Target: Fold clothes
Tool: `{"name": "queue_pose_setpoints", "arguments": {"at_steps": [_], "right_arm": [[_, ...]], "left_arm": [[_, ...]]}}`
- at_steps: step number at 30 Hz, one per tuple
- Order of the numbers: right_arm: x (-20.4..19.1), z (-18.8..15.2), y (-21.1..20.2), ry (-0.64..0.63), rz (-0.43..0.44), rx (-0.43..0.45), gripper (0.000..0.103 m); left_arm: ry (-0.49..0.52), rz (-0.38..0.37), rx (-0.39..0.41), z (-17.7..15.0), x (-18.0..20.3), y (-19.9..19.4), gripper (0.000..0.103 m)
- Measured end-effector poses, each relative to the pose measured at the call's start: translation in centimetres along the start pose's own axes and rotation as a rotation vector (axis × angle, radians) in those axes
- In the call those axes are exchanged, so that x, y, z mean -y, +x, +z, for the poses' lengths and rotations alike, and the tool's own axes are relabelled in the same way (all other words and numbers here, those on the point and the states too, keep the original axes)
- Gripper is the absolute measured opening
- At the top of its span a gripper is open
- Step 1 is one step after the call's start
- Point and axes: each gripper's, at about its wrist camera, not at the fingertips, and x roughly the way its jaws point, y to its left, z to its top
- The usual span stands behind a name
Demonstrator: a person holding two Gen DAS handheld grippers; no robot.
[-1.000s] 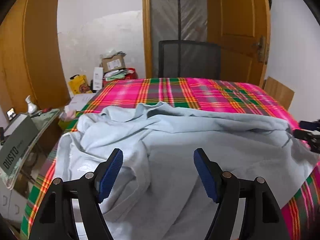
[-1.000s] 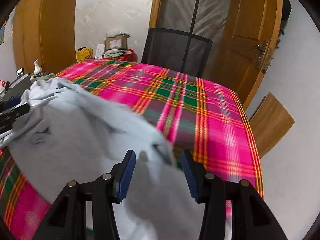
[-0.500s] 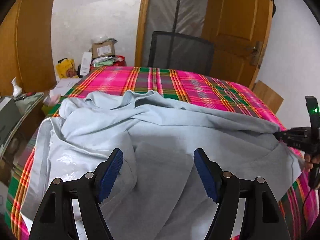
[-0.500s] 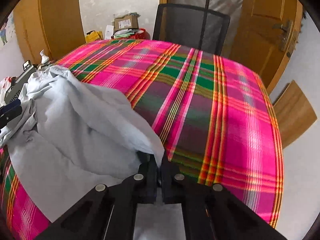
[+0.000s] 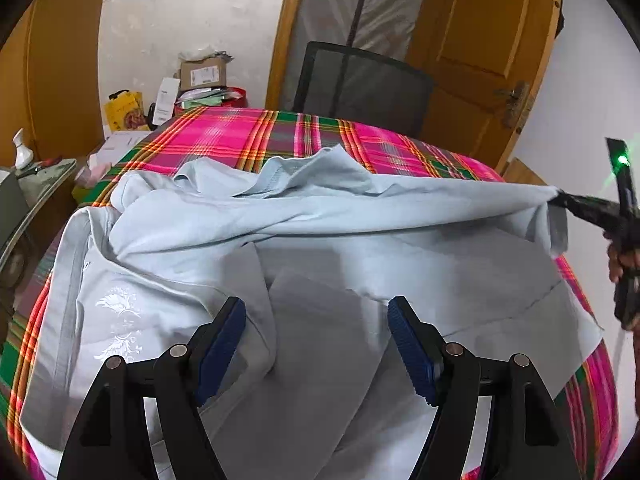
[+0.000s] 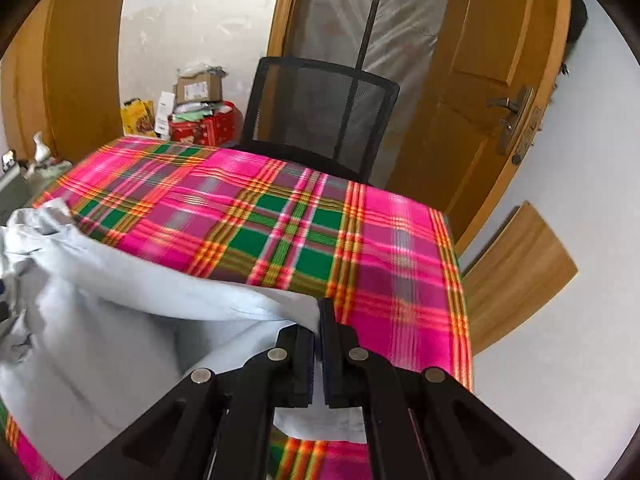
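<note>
Early stage, nothing folded yet. The pale blue-grey cotton sweatshirt (image 5: 320, 240) lies rumpled across the near half of the pink-and-green plaid tablecloth (image 6: 320, 232), a sleeve lying loose over the body, far half of the cloth bare. My right gripper (image 6: 319, 320) is clamped on a garment edge, drawing it taut toward 3 o'clock in the left view. My left gripper (image 5: 316, 340) hovers over the middle, jaws apart, holding nothing. Left: spread flat, tuck sleeves, fold.

light: even, bright | fisheye warp, dark corners | right view: motion blur
</note>
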Motion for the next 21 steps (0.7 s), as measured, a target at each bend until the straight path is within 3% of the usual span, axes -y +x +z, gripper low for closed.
{"name": "queue_pose_setpoints", "arguments": {"at_steps": [5,12,16,21], "right_arm": [[0.2,2.5,2.4,0.0,-0.039,-0.019,0.003],[-1.9,5.2,6.1,-0.11,-0.208,-0.023,0.003],[-1.9,4.8,7.6,-0.088,-0.161,-0.075,0.004],[1.3,3.2,6.5,0.072,-0.045,-0.098,0.014]], "left_arm": [[-0.017,-0.009,-0.019,0.0,-0.3,0.4,0.075],[-0.029,-0.015,-0.031,0.0,-0.7,0.6,0.075],[-0.027,-0.016,-0.031,0.0,-0.7,0.5,0.075],[-0.026,-0.016,-0.031,-0.1,-0.7,0.4,0.075]]}}
